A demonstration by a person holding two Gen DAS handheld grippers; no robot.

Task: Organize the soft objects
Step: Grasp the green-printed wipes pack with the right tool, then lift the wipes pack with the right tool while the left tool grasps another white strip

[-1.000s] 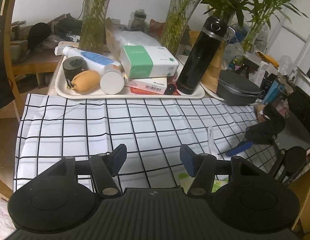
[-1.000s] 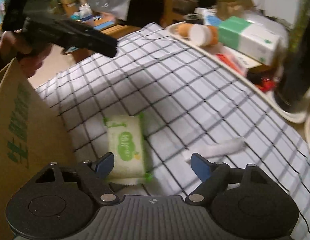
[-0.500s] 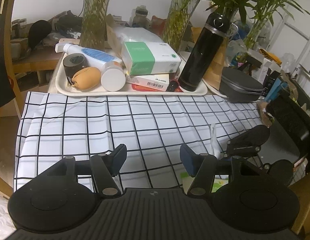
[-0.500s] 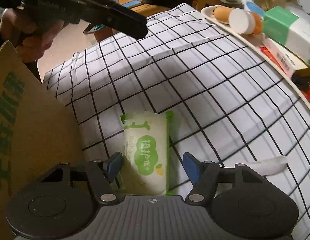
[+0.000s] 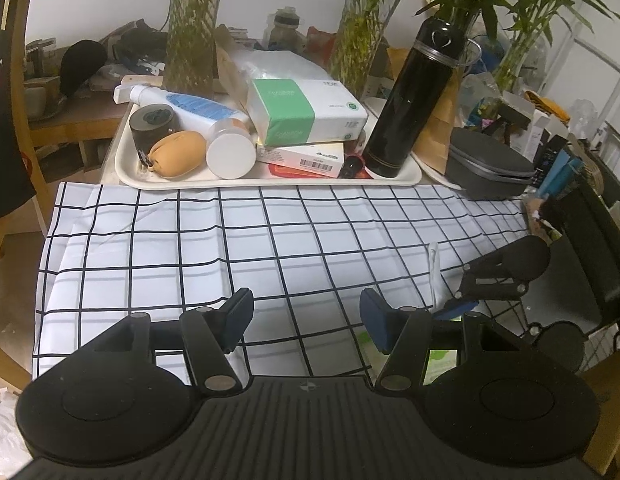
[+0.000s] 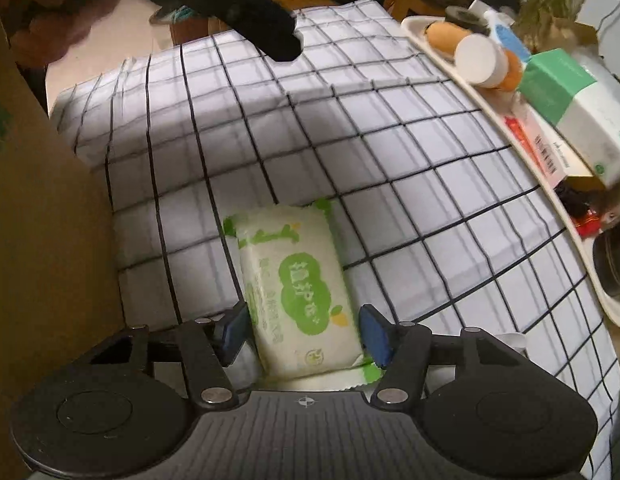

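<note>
A white and green soft tissue pack (image 6: 297,292) lies on the checked cloth (image 6: 350,128). My right gripper (image 6: 305,334) is open and low over the cloth, with the pack's near end between its two blue pads. A pad stands close on each side; I cannot tell if they touch it. My left gripper (image 5: 305,318) is open and empty above the cloth (image 5: 229,240). A bit of the pack (image 5: 440,360) shows behind its right finger. The right gripper (image 5: 466,304) also shows in the left wrist view. A thin white strip (image 5: 434,268) lies on the cloth.
A cream tray (image 5: 149,178) at the far edge holds a tissue box (image 5: 305,112), a black flask (image 5: 410,100), a tan pouch (image 5: 177,154) and bottles. A grey case (image 5: 486,168) sits to its right. A cardboard box wall (image 6: 41,208) stands left of the pack.
My right gripper has moved forward and down over the tissue pack, so the pack now lies between its pads. My left gripper has drawn back and risen a little.
</note>
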